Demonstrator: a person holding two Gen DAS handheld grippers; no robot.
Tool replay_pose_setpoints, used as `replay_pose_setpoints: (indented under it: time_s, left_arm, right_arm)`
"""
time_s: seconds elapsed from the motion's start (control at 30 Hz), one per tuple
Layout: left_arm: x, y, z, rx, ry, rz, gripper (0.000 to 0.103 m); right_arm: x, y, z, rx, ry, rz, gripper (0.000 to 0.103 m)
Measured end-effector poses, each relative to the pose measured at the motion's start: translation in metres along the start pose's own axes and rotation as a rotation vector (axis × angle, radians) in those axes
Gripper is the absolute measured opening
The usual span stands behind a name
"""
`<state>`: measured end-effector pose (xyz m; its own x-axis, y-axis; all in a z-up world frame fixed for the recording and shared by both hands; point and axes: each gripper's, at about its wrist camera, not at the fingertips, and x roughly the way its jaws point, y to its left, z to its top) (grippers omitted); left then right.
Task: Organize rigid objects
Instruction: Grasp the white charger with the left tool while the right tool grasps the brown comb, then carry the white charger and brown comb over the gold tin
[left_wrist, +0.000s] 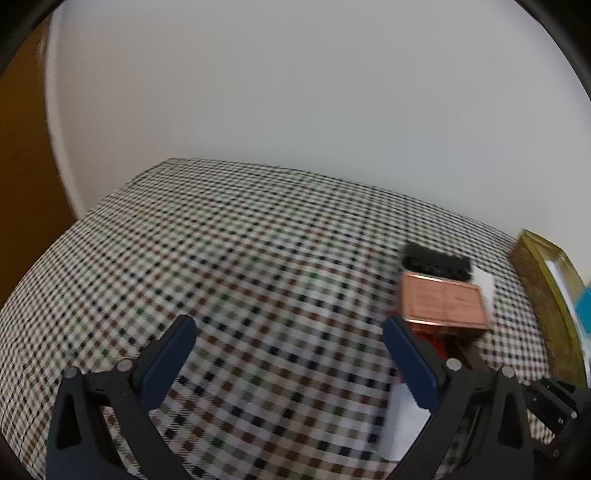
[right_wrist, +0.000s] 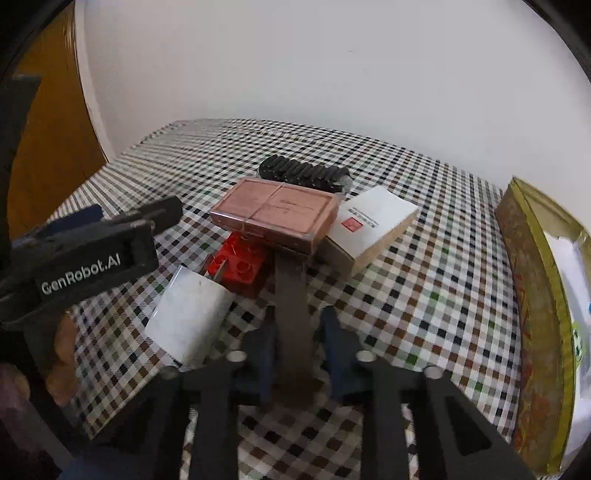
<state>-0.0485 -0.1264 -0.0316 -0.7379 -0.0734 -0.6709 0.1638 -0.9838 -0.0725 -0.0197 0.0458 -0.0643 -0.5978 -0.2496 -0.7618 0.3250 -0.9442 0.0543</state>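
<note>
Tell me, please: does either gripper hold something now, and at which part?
The right gripper grips the dark brown flat bar near its closer end. The left gripper is open and holds nothing.

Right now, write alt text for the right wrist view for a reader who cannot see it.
The right gripper is shut on a flat brown strip reaching toward a copper-pink case on a checkered tablecloth. Around the case lie a red block, white card, white box and black ribbed object; a gold tin stands right.
</note>
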Motion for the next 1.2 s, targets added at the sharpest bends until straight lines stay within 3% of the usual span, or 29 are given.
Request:
replay_pose_setpoints:
  time_s: [0.17, 0.3, 0.4, 0.47, 0.53, 0.6, 0.67, 0.73, 0.93, 1.2]
  left_arm:
    - [-0.012, -0.017, -0.006, 0.089, -0.018, -0.140, 0.102]
    - [-0.020, -0.042, -0.018, 0.208, -0.003, -0.184, 0.101]
    - [-0.025, -0.049, -0.025, 0.229, 0.025, -0.222, 0.098]
    - [-0.020, -0.049, -0.027, 0.228, 0.060, -0.231, 0.090]
    - [-0.011, -0.050, -0.028, 0.224, 0.110, -0.220, 0.065]
    - [0.003, -0.047, -0.032, 0.205, 0.167, -0.210, 0.057]
    - [0.000, -0.048, -0.034, 0.201, 0.166, -0.209, 0.052]
    - [-0.002, -0.051, -0.036, 0.212, 0.167, -0.204, 0.038]
    - [-0.007, -0.046, -0.038, 0.199, 0.145, -0.202, 0.037]
    - [-0.037, -0.044, -0.040, 0.098, 0.000, -0.200, 0.037]
  right_arm:
    - [-0.015, -0.030, -0.009, 0.117, -0.039, 0.102, 0.019]
    - [-0.030, -0.048, -0.021, 0.150, -0.075, 0.110, 0.018]
    - [-0.041, -0.052, -0.025, 0.165, -0.108, 0.118, 0.018]
    - [-0.048, -0.059, -0.025, 0.168, -0.128, 0.122, 0.018]
    - [-0.052, -0.061, -0.025, 0.177, -0.144, 0.141, 0.018]
    - [-0.056, -0.060, -0.025, 0.182, -0.160, 0.157, 0.018]
    - [-0.060, -0.059, -0.023, 0.176, -0.179, 0.158, 0.018]
    - [-0.061, -0.056, -0.022, 0.175, -0.187, 0.162, 0.018]
    - [-0.069, -0.056, -0.023, 0.168, -0.202, 0.177, 0.018]
    - [-0.099, -0.066, -0.018, 0.192, -0.348, 0.235, 0.018]
